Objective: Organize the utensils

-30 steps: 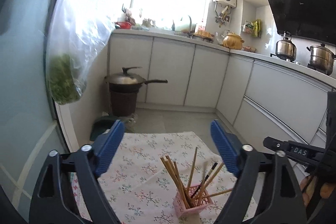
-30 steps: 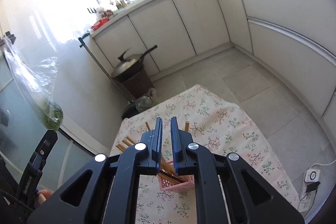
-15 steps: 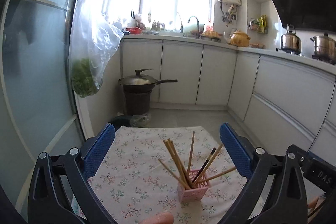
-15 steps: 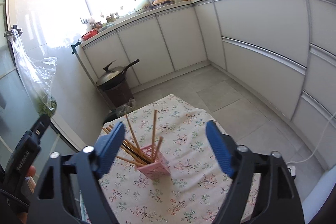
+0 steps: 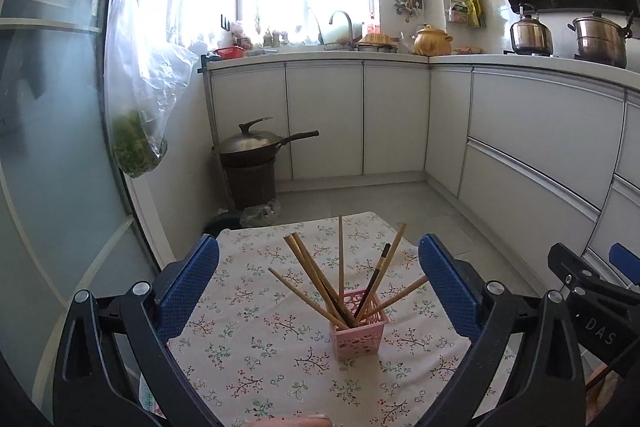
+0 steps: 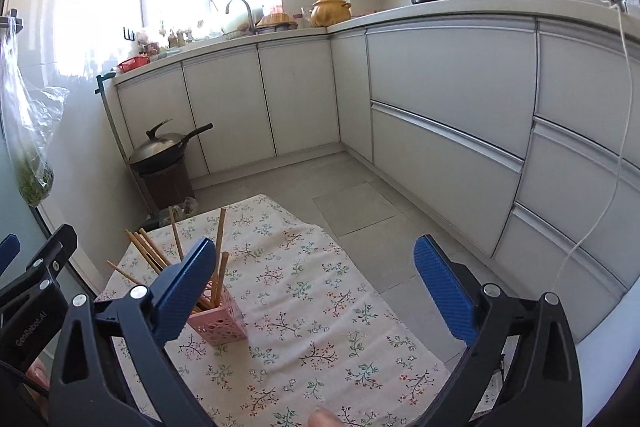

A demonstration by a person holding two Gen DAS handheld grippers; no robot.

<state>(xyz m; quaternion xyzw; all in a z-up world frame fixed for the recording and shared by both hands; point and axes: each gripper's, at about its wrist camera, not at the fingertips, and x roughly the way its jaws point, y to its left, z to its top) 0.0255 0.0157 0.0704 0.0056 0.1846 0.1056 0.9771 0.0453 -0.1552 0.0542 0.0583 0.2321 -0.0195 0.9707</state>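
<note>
A pink basket-weave holder [image 5: 358, 335] stands on the flowered tablecloth [image 5: 248, 355] with several wooden chopsticks [image 5: 340, 267] and one dark chopstick fanned out in it. My left gripper [image 5: 318, 255] is open, its blue pads wide on either side of the holder and short of it. My right gripper [image 6: 315, 255] has its jaws opening wide, with nothing between them. In the right wrist view the holder [image 6: 218, 323] sits behind the left finger [image 6: 180, 291], and the chopsticks [image 6: 218, 247] rise above it. The right gripper's black body [image 5: 580, 291] shows at the left view's right edge.
A lidded wok [image 5: 256, 143] rests on a dark stand beyond the table's far edge. A plastic bag of greens [image 5: 136, 131] hangs by the glass door at left. White cabinets [image 6: 440, 107] run along the back and right. A fingertip [image 6: 320, 417] shows at the bottom edge.
The right gripper went from shut to wide open and swung right, so the holder now lies at its left finger. The left gripper drew back, still open.
</note>
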